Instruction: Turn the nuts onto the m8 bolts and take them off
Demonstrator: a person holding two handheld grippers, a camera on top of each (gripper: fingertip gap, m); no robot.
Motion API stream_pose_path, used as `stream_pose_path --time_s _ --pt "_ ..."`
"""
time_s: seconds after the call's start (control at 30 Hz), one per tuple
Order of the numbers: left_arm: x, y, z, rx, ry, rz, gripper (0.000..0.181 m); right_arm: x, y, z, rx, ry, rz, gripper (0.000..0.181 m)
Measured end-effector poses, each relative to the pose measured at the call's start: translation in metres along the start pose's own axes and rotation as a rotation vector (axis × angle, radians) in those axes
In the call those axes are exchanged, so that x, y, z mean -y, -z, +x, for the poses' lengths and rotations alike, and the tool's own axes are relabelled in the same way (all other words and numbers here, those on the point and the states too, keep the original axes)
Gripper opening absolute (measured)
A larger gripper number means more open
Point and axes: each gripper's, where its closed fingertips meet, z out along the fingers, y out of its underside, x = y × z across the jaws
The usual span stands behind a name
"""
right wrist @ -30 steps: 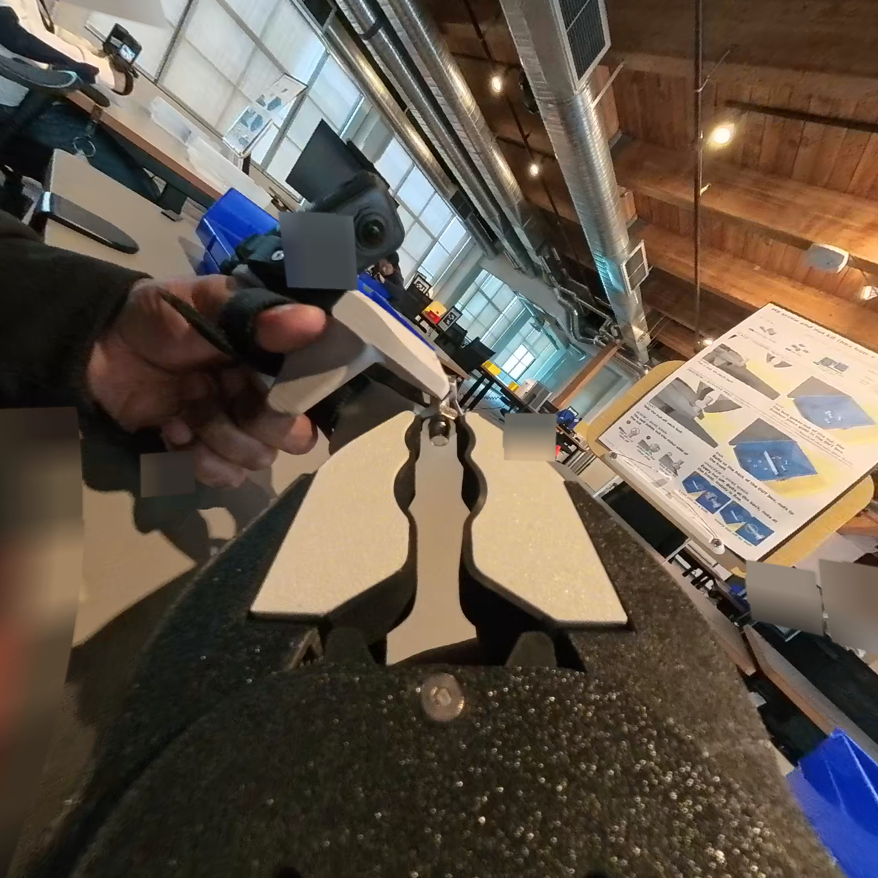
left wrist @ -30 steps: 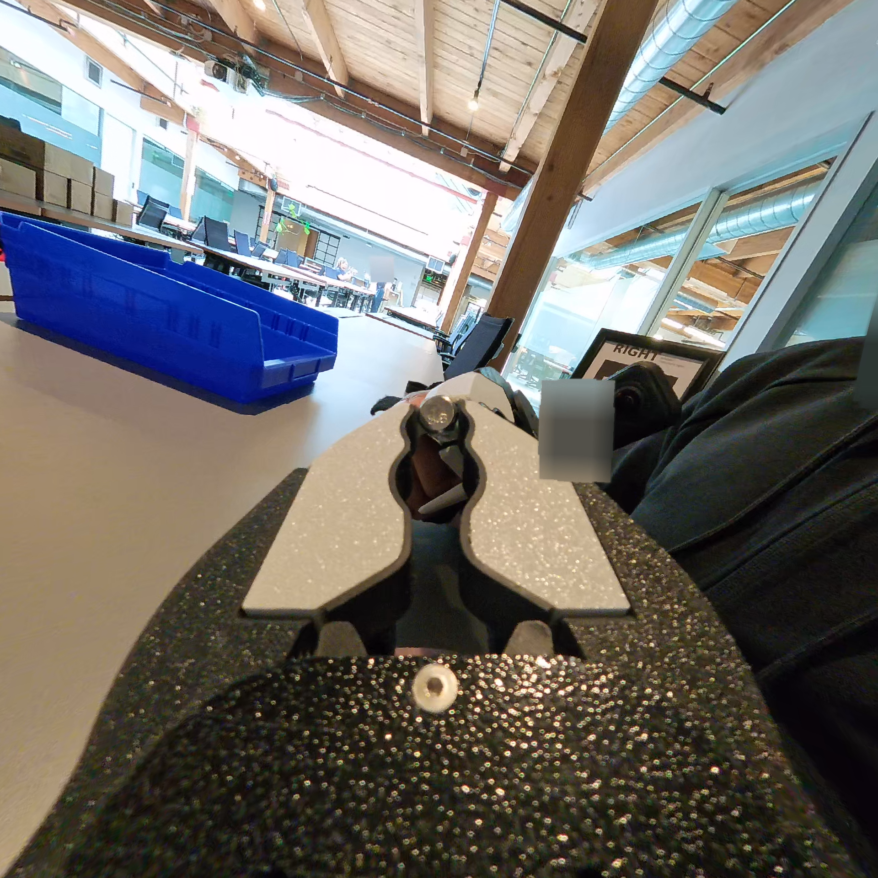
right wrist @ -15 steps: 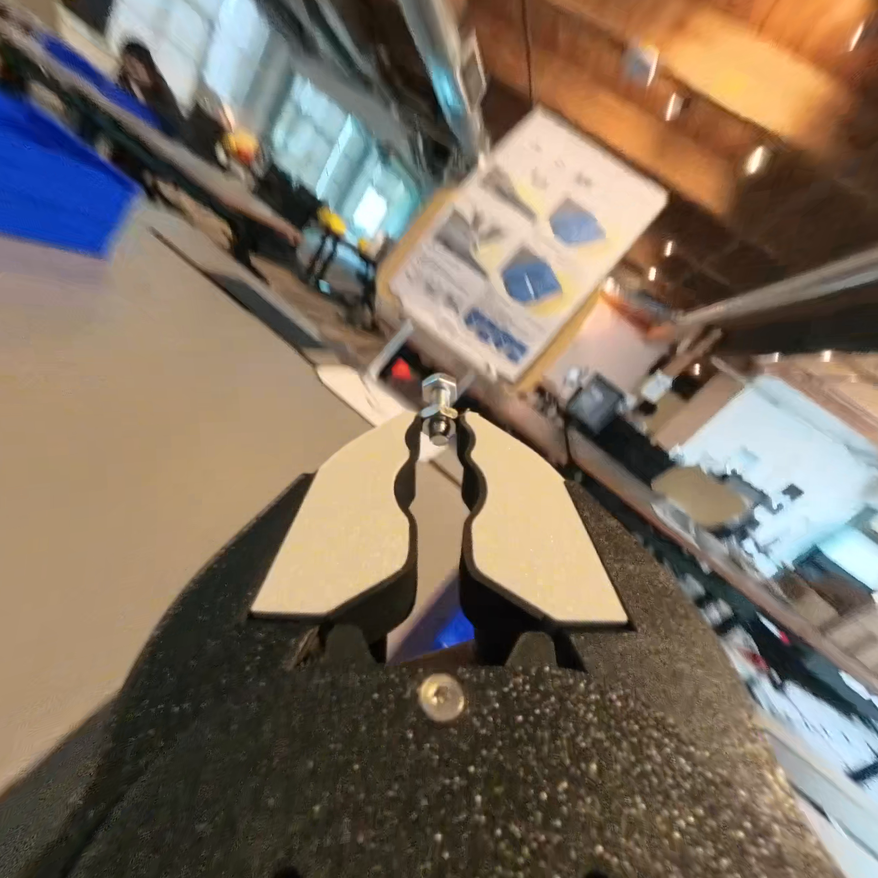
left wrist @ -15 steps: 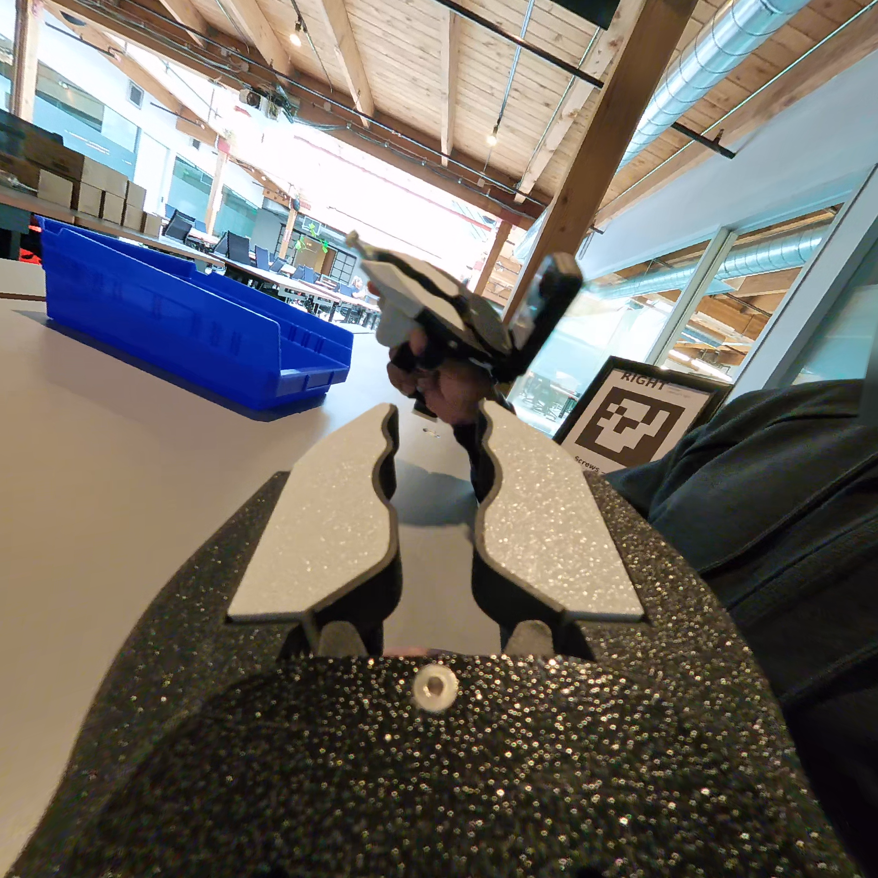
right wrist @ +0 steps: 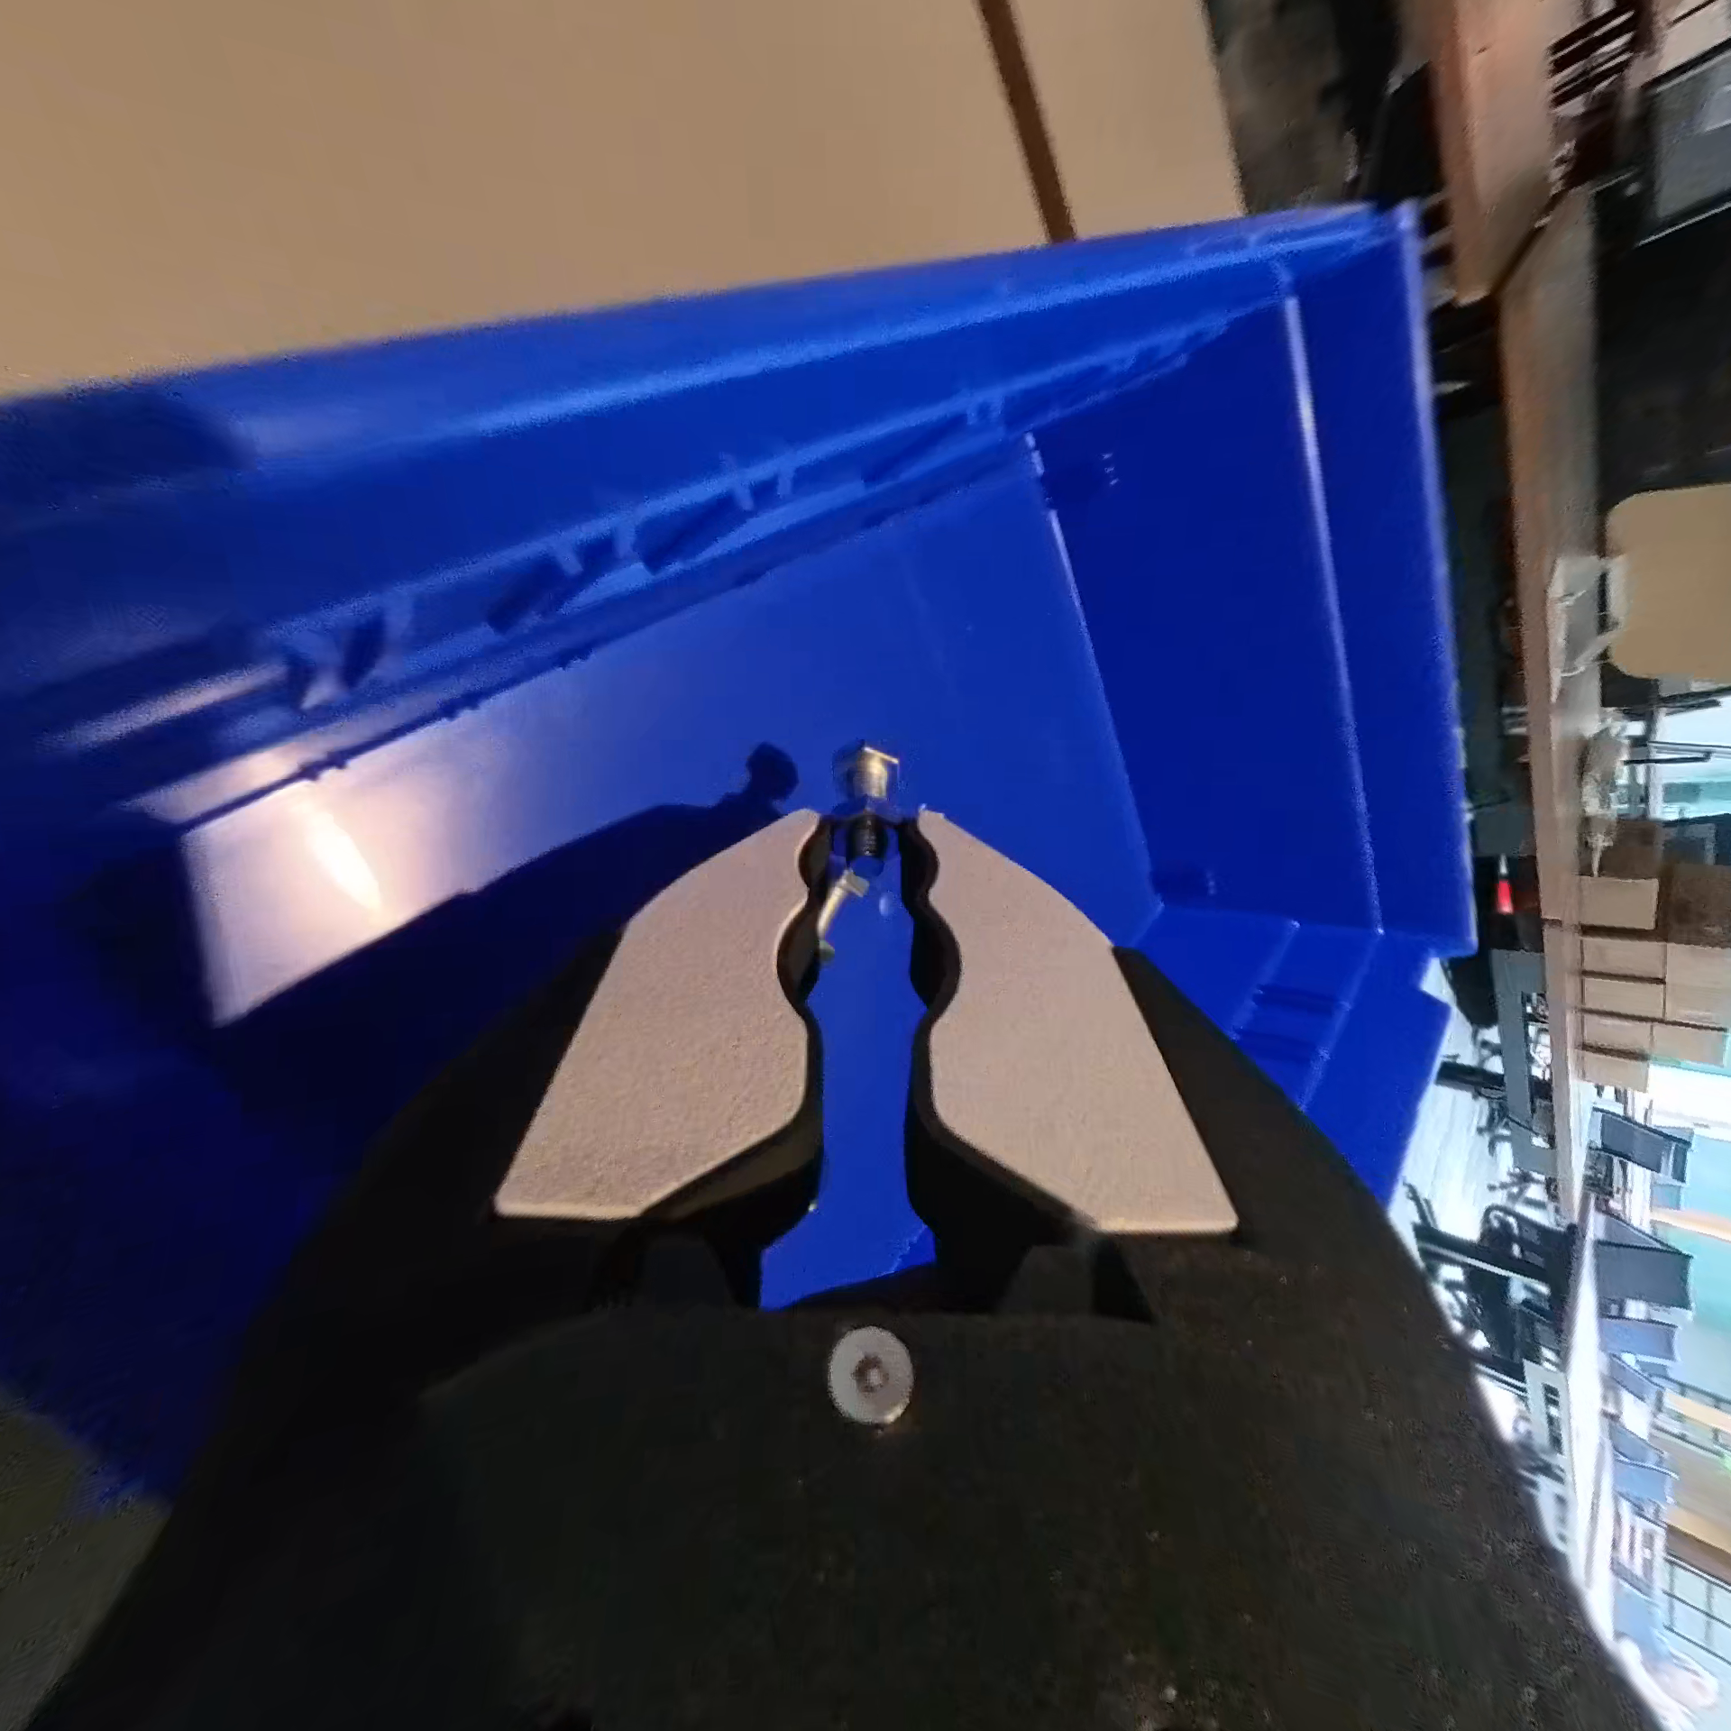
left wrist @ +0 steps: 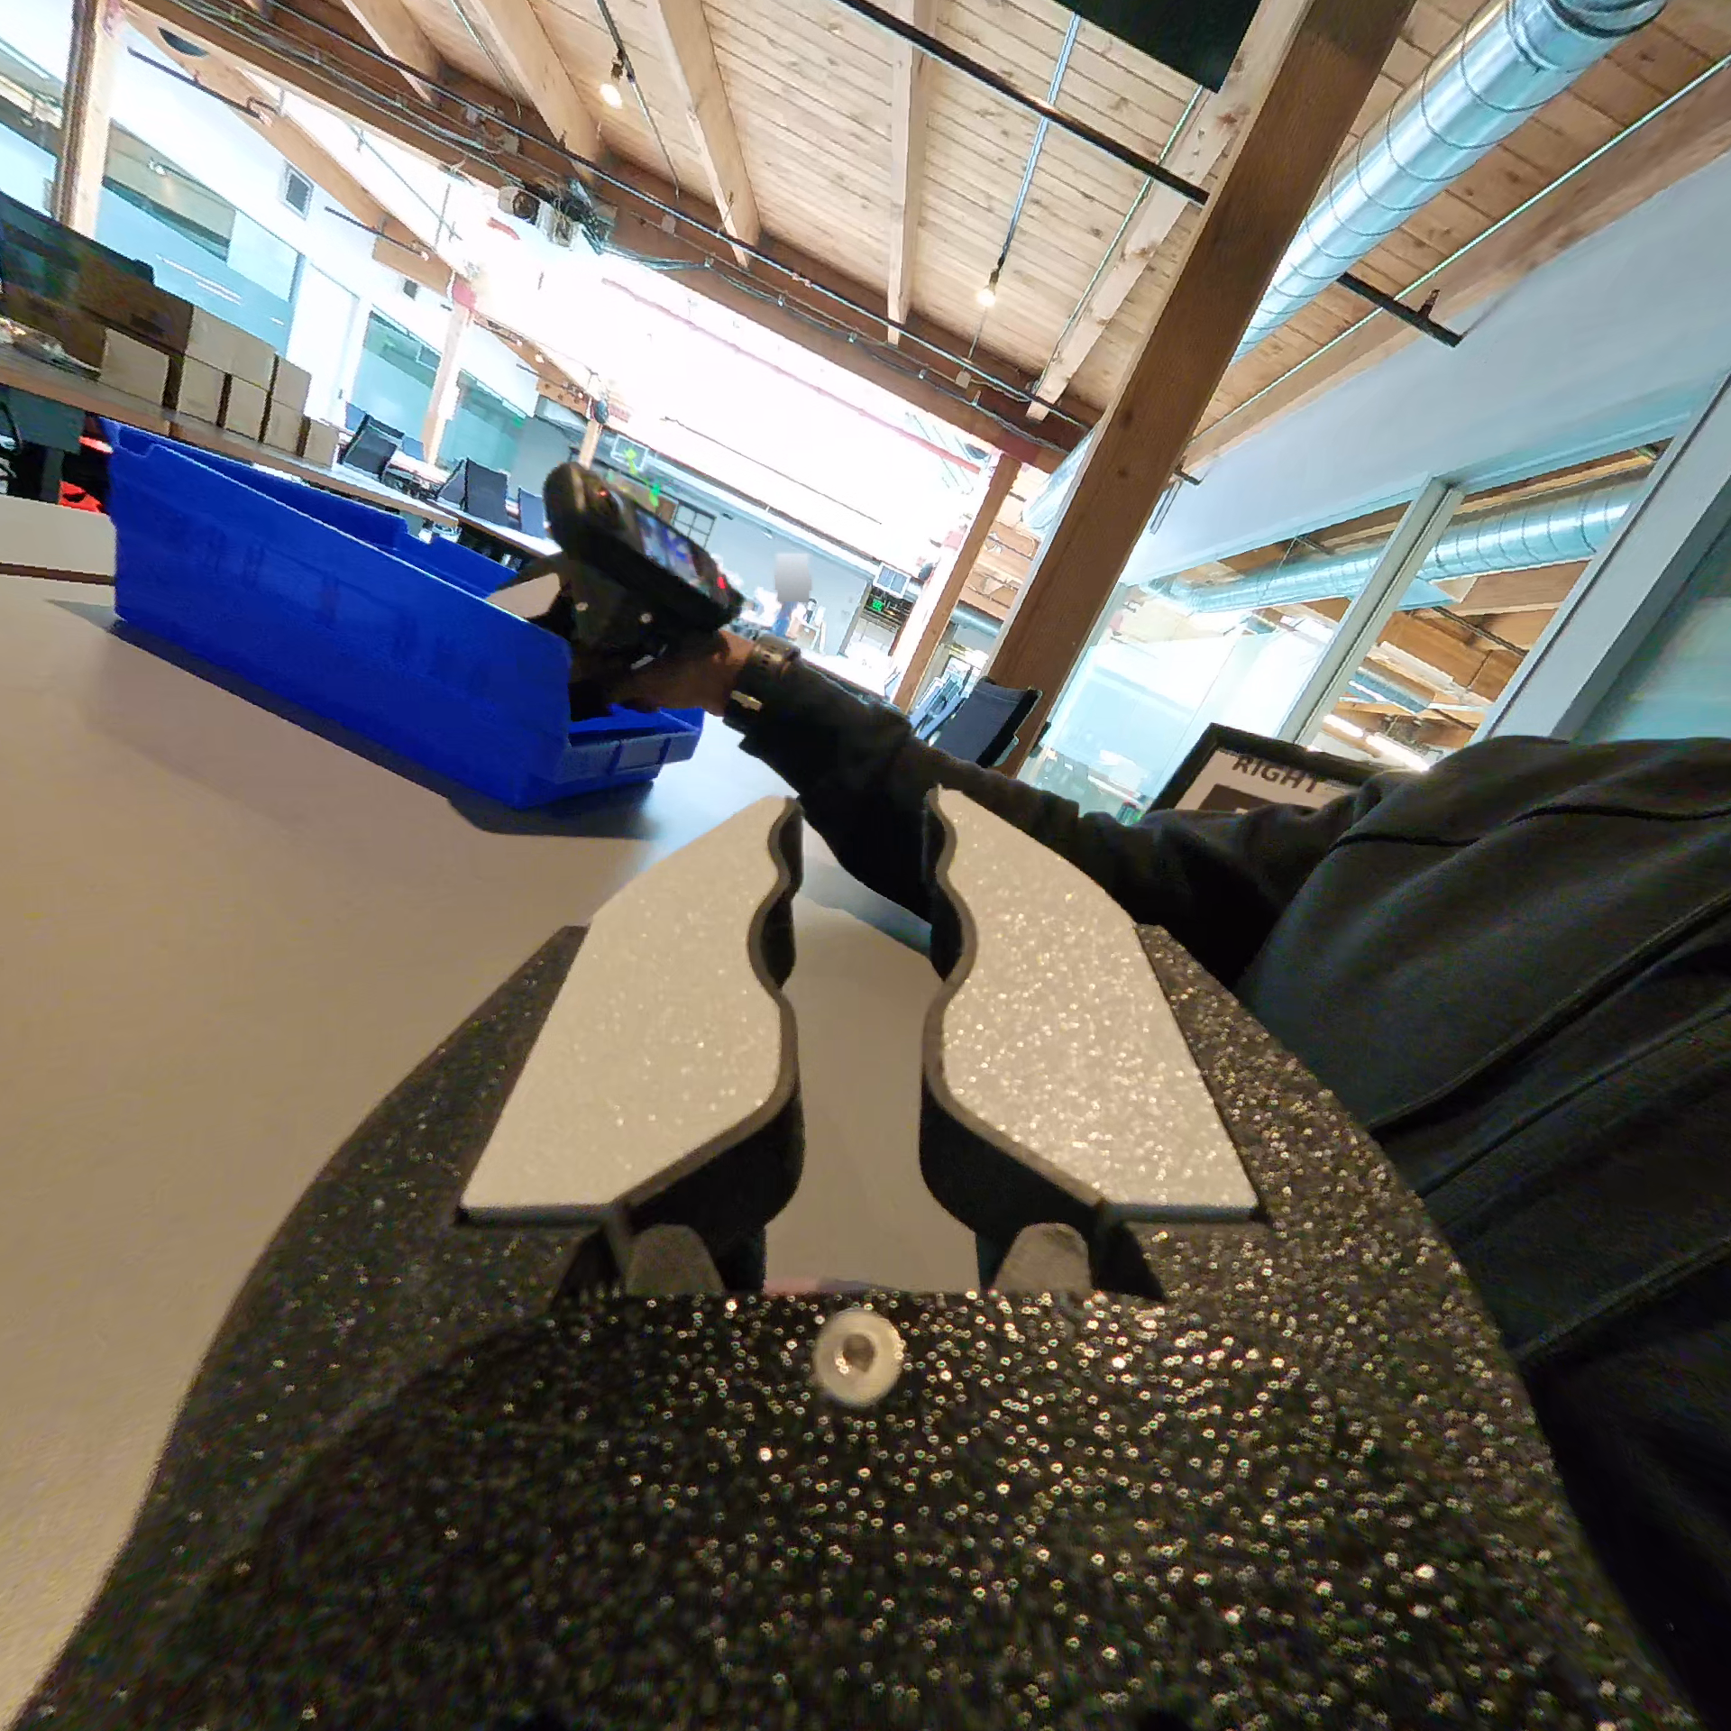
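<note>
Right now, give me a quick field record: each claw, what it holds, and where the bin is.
left claw: open, empty, above the table
right claw: shut on bolt, inside the blue bin
nut: looks threaded on the bolt, blurred
loose bolt: lying on bin floor
bin: on the table, ahead and left of left claw

Left gripper parted (empty); right gripper clamped.
</note>
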Motion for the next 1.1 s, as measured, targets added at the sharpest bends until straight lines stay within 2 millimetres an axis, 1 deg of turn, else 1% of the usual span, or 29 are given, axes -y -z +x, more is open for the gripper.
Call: stream_pose_path --time_s 0.07,0.17,0.23,0.3,0.37,0.47,0.57,0.63,0.7,0.77,0.83,0.9,1.0,1.03,1.1 --pt "0.002 0.001 0.000 -0.002 0.003 0.012 0.023 -0.002 -0.008 -0.002 0.019 0.029 -0.049 0.014" --pt "0.004 0.004 0.001 -0.007 0.002 0.026 0.022 -0.007 -0.013 -0.010 0.071 0.060 -0.103 0.014" --pt "0.004 0.004 0.002 -0.009 0.003 0.028 0.021 -0.008 -0.012 -0.013 0.095 0.056 -0.106 0.015" --pt "0.003 0.003 0.002 -0.010 0.003 0.022 0.021 -0.008 -0.009 -0.013 0.111 0.039 -0.092 0.023" --pt "0.002 0.003 0.002 -0.010 0.003 0.017 0.021 -0.008 -0.003 -0.006 0.087 0.018 -0.078 0.031" --pt "0.003 0.003 0.001 -0.010 0.008 0.019 0.021 -0.005 0.016 0.013 0.004 -0.022 -0.026 0.035" --pt "0.002 0.002 0.001 -0.012 0.014 0.012 0.021 0.002 0.046 0.028 -0.071 -0.076 0.070 0.036" --pt "0.001 0.002 0.001 -0.013 0.015 0.006 0.021 0.006 0.067 0.032 -0.097 -0.123 0.139 0.035" --pt "0.001 0.001 0.001 -0.013 0.014 0.005 0.021 0.014 0.086 0.027 -0.092 -0.176 0.222 0.035" --pt "0.001 0.002 0.001 -0.013 0.013 0.008 0.021 0.029 0.106 0.012 -0.057 -0.212 0.331 0.035" --pt "0.002 0.002 0.001 -0.009 0.011 0.008 0.021 0.054 0.130 -0.014 -0.012 -0.211 0.477 0.034" --pt "0.001 0.003 0.000 0.006 0.002 0.003 0.021 0.087 0.159 -0.050 0.060 -0.181 0.650 0.032" --pt "0.001 0.007 -0.004 0.058 -0.047 -0.018 0.021 0.135 0.199 -0.114 0.187 -0.132 0.880 0.027" --pt "0.001 0.009 -0.006 0.087 -0.075 -0.030 0.021 0.148 0.208 -0.135 0.223 -0.126 0.934 0.026" --pt "0.000 0.015 -0.011 0.151 -0.146 -0.061 0.021 0.171 0.216 -0.170 0.291 -0.132 1.005 0.026"
